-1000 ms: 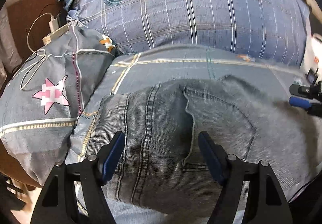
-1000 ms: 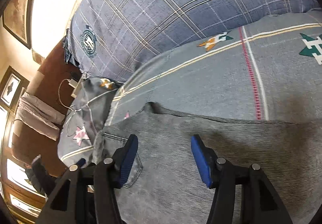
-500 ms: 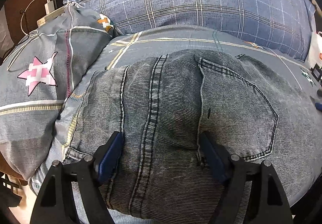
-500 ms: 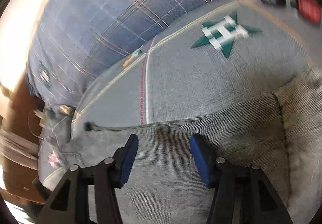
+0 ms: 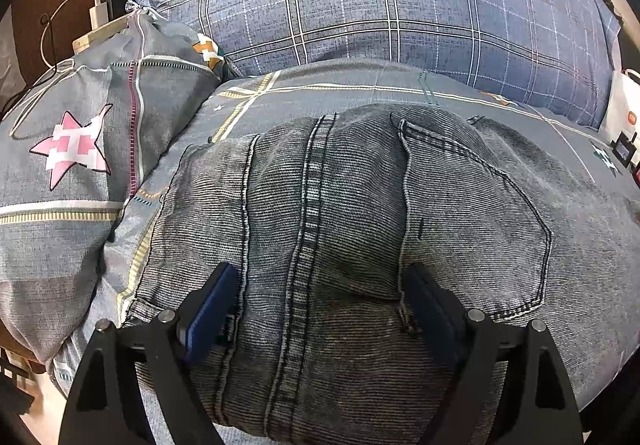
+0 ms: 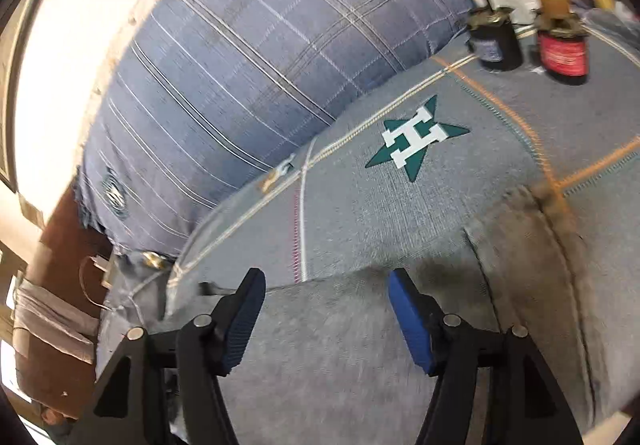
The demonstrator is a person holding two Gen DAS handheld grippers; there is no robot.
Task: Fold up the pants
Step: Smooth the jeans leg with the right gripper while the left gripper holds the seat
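Note:
Grey-blue denim pants (image 5: 360,229) lie on the bed, seat side up, with the back pocket and centre seam showing. My left gripper (image 5: 320,297) is open, its blue pads (image 5: 212,309) down against the denim on either side of the seam near the waistband. In the right wrist view the pants (image 6: 340,357) spread flat over a grey bedsheet (image 6: 400,205). My right gripper (image 6: 326,309) is open and empty, hovering over the far edge of the pants.
A large blue plaid pillow (image 5: 380,5) lies behind the pants. A grey pillow with a pink star (image 5: 72,149) sits on the left, with a charger and cable (image 5: 96,13) beyond it. Two dark jars (image 6: 528,37) stand on the bed at the far right.
My left gripper has moved forward and down onto the seat of the pants. My right gripper has swung right along the far edge, bringing the green star and jars into view.

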